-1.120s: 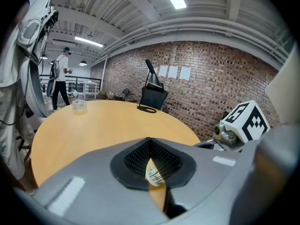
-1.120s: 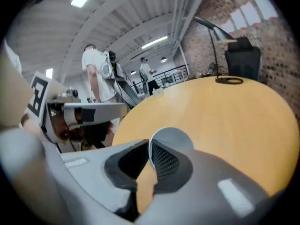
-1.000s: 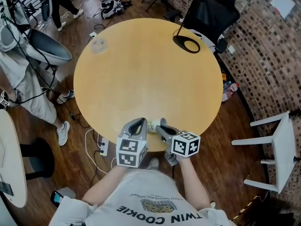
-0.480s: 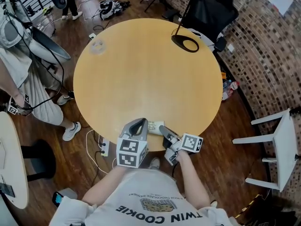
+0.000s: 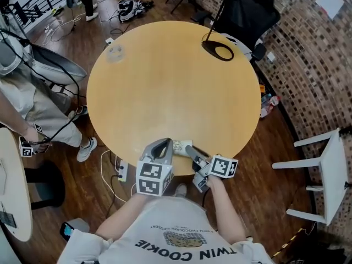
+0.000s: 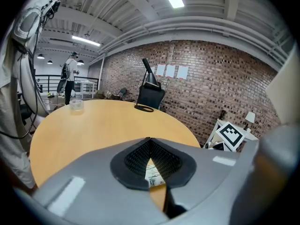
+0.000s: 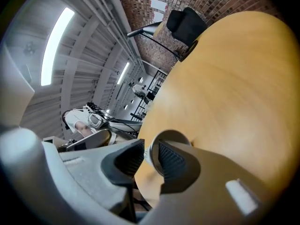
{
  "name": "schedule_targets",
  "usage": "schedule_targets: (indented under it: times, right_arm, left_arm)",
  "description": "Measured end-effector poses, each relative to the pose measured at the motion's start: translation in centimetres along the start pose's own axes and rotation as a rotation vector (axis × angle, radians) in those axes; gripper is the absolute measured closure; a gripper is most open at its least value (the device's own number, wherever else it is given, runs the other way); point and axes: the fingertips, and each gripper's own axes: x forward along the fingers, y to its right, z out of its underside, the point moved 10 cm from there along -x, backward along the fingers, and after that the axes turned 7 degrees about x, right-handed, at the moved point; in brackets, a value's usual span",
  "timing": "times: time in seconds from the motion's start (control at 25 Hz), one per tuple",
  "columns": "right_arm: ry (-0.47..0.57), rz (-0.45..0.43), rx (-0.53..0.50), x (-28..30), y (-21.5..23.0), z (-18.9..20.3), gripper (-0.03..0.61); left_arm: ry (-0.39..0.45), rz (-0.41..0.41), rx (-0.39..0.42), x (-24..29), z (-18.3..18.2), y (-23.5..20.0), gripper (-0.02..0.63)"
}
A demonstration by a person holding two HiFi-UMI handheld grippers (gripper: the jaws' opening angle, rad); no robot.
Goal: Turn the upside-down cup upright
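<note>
At the near edge of the round tabletop point(image 5: 170, 92), right in front of the person, a small white cup point(image 5: 181, 146) with dark print on its wall sits between the two grippers. From the head view I cannot tell whether it stands or lies on its side.

The left gripper point(image 5: 163, 145) is just beside the cup on its left. Its jaws are closed, tips touching. In the left gripper view the printed wall of the cup shows through the gap below the tips, beyond the pads and not clamped by them.

The right gripper point(image 5: 191, 149) reaches in from the cup's right and is rolled over, so the tabletop looks steeply tilted in the right gripper view. Its jaws have just been opening and now stand narrowly apart. The cup's white wall is in the gap between them, and a sliver of space separates it from one pad. The cup's round rim shows just past the other pad.

A clear tumbler point(image 5: 114, 52) stands near the far left edge. A black ring-shaped base point(image 5: 218, 51) sits at the far right edge.
</note>
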Motion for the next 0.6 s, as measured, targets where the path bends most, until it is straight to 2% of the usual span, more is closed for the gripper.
schedule_targets:
  times: [0.6]
  right_arm:
    - [-0.050, 0.084, -0.065, -0.48, -0.13, -0.36, 0.465]
  left_arm:
    - [0.006, -0.009, -0.015, -0.13, -0.07, -0.08, 0.607]
